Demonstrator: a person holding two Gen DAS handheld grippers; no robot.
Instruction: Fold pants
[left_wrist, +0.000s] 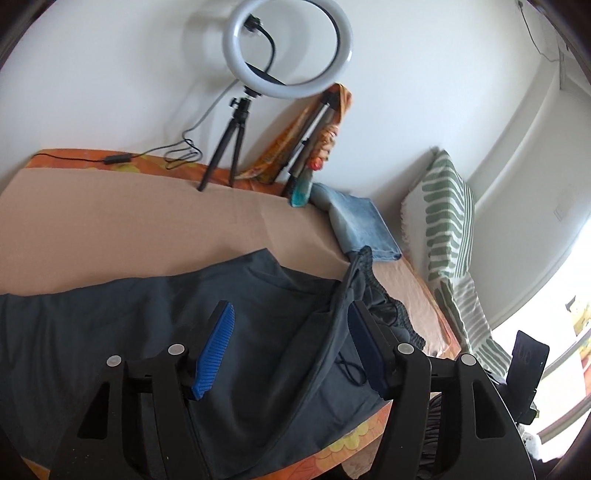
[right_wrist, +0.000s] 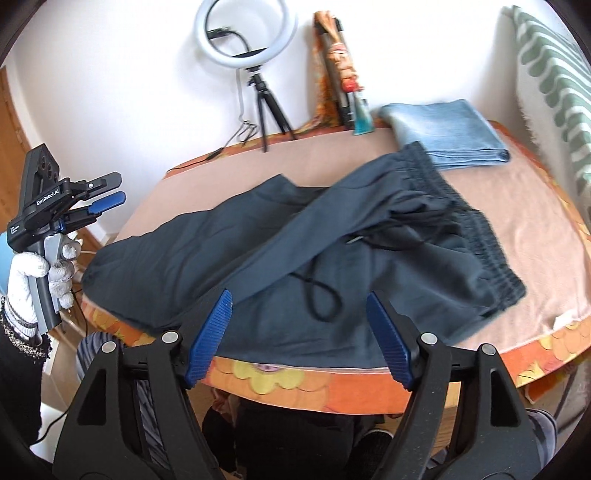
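In the right wrist view we see the dark pants (right_wrist: 332, 236) lying on the peach-covered surface (right_wrist: 517, 206), long axis running from the elastic waistband at 3 o'clock to the leg ends at 9 o'clock, one leg folded diagonally over the other. The right gripper (right_wrist: 299, 336) hovers at the near edge, jaws spread wide and holding nothing. The left gripper (left_wrist: 290, 347) also has its jaws spread, a raised fold of the pants touching its right finger. Its body reads "GenRobot.AI". Folded jeans (right_wrist: 447, 129) lie at 1 o'clock.
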